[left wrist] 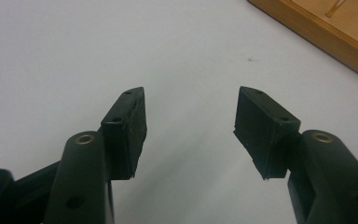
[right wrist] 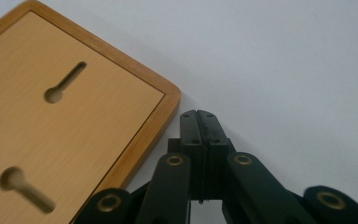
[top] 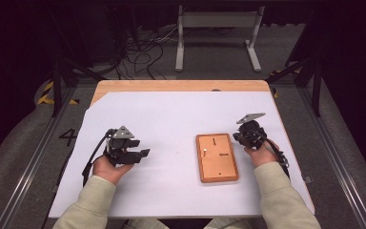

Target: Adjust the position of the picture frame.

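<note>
The wooden board [top: 217, 157] lay flat on the white worktop [top: 171, 119]. The right claw [right wrist: 199, 122], pressed together and empty, sat just beside its corner; the left claw [left wrist: 190, 123] stood apart, empty, well away.

I work in what reads as a lab or test bay, not a home. My table [top: 181, 87] is a wooden top under a white sheet [top: 171, 119], fenced by black frame struts [top: 57, 86]. The floor is grey carpet with yellow-black hazard tape [top: 45, 93], loose cables [top: 143, 52] and a grey metal stand [top: 217, 21] beyond.
</note>
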Demonstrator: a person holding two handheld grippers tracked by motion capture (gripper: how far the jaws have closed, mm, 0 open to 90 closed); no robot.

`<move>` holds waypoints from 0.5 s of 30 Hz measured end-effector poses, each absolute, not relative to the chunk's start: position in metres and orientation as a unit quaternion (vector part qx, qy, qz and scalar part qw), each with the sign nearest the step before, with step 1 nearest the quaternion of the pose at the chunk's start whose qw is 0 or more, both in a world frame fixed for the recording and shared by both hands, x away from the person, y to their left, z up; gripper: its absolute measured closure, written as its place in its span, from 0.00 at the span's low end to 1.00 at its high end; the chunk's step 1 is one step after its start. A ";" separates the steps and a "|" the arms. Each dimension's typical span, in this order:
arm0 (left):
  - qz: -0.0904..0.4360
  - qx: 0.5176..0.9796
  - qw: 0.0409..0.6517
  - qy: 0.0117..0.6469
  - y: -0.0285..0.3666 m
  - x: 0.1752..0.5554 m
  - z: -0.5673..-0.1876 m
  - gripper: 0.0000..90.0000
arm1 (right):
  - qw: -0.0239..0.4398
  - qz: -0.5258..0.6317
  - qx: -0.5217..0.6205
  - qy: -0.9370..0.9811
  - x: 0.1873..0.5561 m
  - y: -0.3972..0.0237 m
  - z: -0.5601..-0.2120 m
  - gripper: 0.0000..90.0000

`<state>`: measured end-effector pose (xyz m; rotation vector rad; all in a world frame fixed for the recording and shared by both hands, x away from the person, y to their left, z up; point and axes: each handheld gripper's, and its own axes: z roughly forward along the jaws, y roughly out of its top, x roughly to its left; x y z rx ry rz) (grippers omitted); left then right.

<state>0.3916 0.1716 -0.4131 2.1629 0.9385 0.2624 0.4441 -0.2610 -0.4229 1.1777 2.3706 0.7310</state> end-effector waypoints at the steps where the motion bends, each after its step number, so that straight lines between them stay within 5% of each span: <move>1: 0.103 0.845 0.376 0.367 0.172 0.392 -0.413 0.48 | 0.195 0.257 0.421 0.848 0.447 -0.260 -0.425 1.00; 15: 0.102 0.844 0.375 0.370 0.173 0.393 -0.415 0.47 | 0.195 0.238 0.432 0.848 0.464 -0.245 -0.432 1.00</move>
